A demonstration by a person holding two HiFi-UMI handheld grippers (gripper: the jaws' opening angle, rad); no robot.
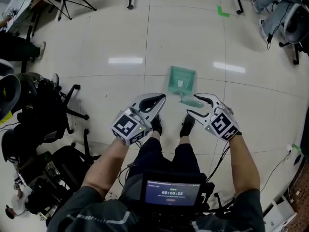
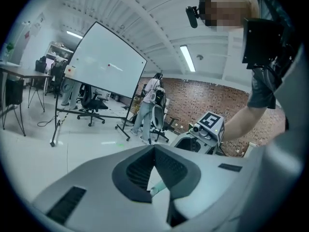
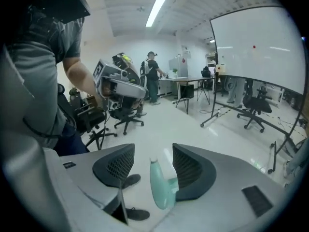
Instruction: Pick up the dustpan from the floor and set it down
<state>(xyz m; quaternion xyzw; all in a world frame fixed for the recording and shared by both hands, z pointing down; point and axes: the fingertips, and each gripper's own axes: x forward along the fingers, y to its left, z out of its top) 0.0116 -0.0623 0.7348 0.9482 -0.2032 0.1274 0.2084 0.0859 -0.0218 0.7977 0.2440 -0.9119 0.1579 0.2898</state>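
— What sat closest to the head camera?

— A small lit screen (image 1: 170,192) at the person's chest. Beyond it, both bare forearms reached down toward the pale floor (image 1: 120,37).

— How were the tongs set?

— The left tongs (image 1: 155,100) had their tips pressed together with nothing pinched. In the left gripper view the two dark pads met at a point. The right tongs (image 1: 193,105) were spread wide.

— And the dustpan?

— The teal dustpan (image 1: 182,79) lay on the floor just ahead of the person's black shoes (image 1: 187,125). Its pan was on the far side and its handle (image 1: 191,102) pointed back toward the person.

— Where was it relative to the tongs?

— The handle ran into the gap of the right tongs. In the right gripper view it stood between the two pads, clear of the pad at that view's left. It was much nearer the pad at that view's right (image 3: 193,170), which partly covered it. I couldn't tell whether they touched, but the tongs weren't squeezing it. The left tongs were just beside the handle, on its left in the head view, and apart from it. In their own view only a sliver of teal showed through the opening behind the closed tips.

— Anything else around?

— Dark office chairs (image 1: 58,110) stood at the left, and a green tape mark (image 1: 222,11) lay far across the floor.
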